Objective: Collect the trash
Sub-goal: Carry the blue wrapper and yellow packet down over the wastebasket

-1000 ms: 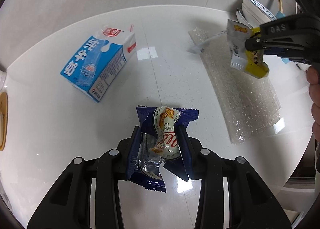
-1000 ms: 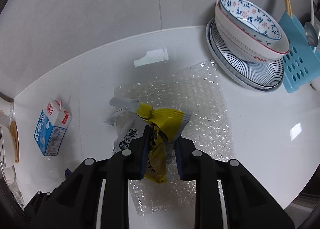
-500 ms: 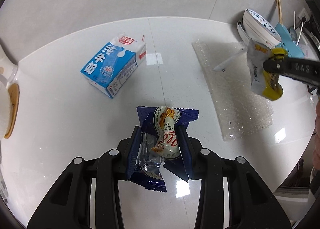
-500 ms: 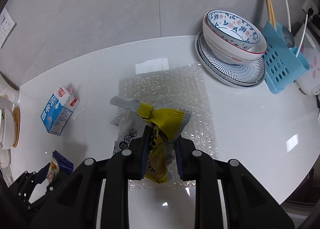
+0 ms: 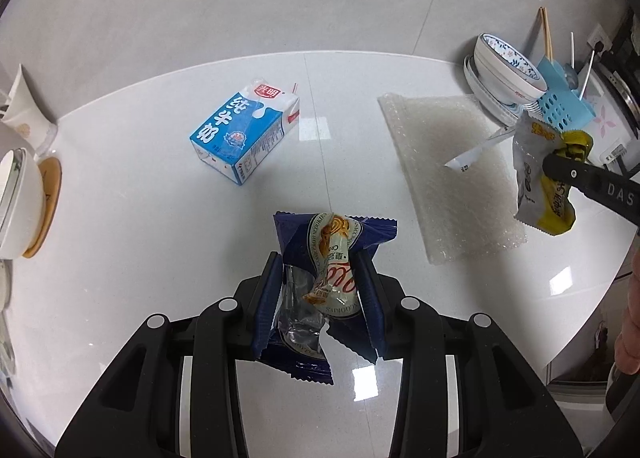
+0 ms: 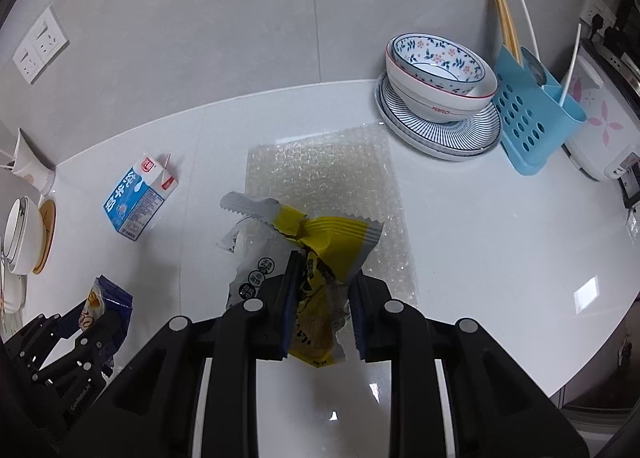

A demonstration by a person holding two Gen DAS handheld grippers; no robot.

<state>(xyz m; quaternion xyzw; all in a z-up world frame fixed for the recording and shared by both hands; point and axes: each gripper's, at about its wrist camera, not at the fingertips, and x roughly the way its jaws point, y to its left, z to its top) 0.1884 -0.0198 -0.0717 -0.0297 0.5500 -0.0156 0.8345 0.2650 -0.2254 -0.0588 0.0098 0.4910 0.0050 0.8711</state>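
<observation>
So both jaws full: left gripper (image 5: 320,290) pinching blue wrapper (image 5: 340,234), right gripper (image 6: 322,310) yellow wrapper (image 6: 332,242); carton (image 5: 244,134) lies up-left, nearer left, long axis diagonal on bench (image 5: 140,198).

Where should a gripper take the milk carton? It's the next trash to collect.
Come from above and close across the milk carton's two long side faces at mid-body. It lies flat on the counter, nothing touching it, and its straw and folded top give a poor hold.

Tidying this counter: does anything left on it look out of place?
Yes. The milk carton lies toppled on its side on the countertop, straw still in, and a loose bubble wrap sheet lies nearby.
</observation>
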